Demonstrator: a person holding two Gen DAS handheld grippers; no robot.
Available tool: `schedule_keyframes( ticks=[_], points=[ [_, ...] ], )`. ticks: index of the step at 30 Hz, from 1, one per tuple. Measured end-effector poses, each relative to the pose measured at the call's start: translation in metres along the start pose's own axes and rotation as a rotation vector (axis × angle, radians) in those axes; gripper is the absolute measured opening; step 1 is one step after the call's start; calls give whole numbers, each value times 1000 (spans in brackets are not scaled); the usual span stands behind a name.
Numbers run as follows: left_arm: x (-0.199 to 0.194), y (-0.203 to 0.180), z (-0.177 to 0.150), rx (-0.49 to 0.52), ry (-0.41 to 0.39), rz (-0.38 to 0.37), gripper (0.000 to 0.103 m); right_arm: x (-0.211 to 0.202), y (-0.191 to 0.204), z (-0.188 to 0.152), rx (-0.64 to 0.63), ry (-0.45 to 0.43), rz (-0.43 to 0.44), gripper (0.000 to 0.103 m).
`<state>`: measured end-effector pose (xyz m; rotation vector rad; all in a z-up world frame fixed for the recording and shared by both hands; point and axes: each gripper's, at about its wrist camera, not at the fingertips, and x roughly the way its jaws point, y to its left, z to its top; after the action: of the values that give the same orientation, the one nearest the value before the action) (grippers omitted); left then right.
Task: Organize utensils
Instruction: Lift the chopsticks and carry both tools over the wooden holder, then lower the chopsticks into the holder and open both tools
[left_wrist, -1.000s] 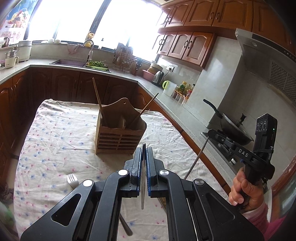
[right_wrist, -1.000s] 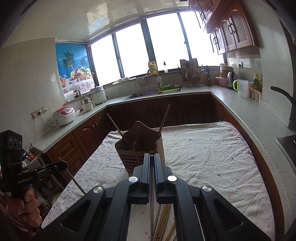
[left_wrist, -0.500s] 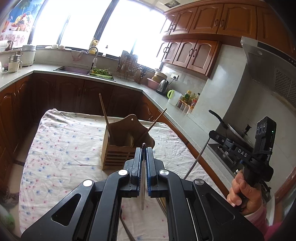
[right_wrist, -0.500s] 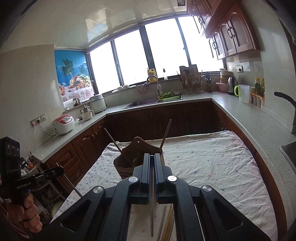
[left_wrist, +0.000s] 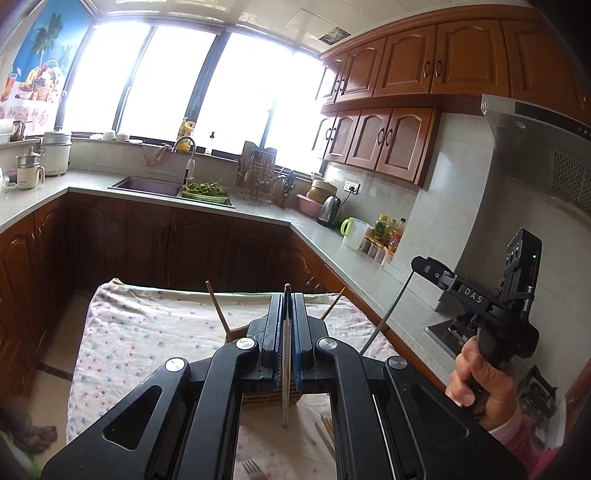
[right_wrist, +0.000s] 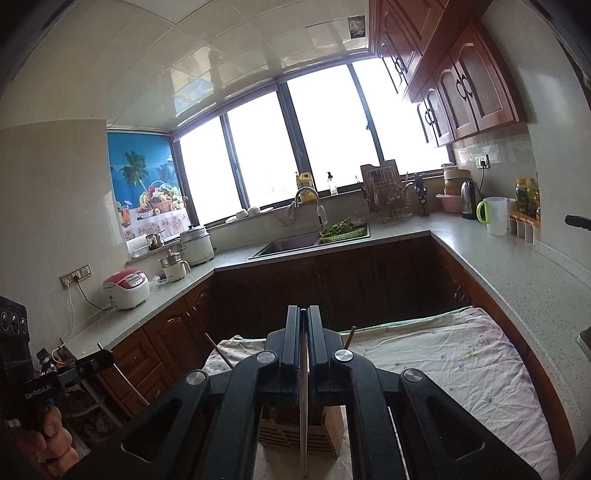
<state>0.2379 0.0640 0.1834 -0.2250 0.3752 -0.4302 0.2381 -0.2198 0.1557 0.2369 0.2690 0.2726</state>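
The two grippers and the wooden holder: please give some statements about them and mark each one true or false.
1. The left gripper is shut on a thin metal utensil. True.
2. The right gripper is open and holds nothing. False: it is shut on a thin utensil handle.
3. The wooden utensil holder stands on the flowered cloth. True.
4. Two chopsticks stick up from the holder. True.
5. The cloth bears no loose utensils. False: a fork lies near its front edge.
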Motion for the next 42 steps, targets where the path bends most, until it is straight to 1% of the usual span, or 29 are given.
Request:
schedule_keyframes(
  ticks=[7,13,17,24,29,33,34,37,42],
  points=[
    [22,12,27,15,-58,40,3,26,1,22,5,-49,-1,4],
    [51,34,33,-25,-74,74,3,50,-2,23,3,-53,-14,4],
    [70,48,22,-61,-72,108,3,63,-8,13,7,-46,-33,4],
    [90,62,-9,-120,-49,135,3,86,-22,-20,57,-14,-52,4],
    [103,70,-28,-156,-14,146,3,95,-34,-42,105,8,-68,4],
    [115,73,-38,-174,21,147,4,102,-39,-56,126,44,-71,4],
    [118,74,-40,-177,29,147,4,106,-41,-61,136,64,-69,4],
    [125,75,-43,-185,53,139,4,108,-43,-63,138,75,-74,4],
    [133,72,-47,-169,78,137,4,111,-47,-64,146,98,-77,4]
  ],
)
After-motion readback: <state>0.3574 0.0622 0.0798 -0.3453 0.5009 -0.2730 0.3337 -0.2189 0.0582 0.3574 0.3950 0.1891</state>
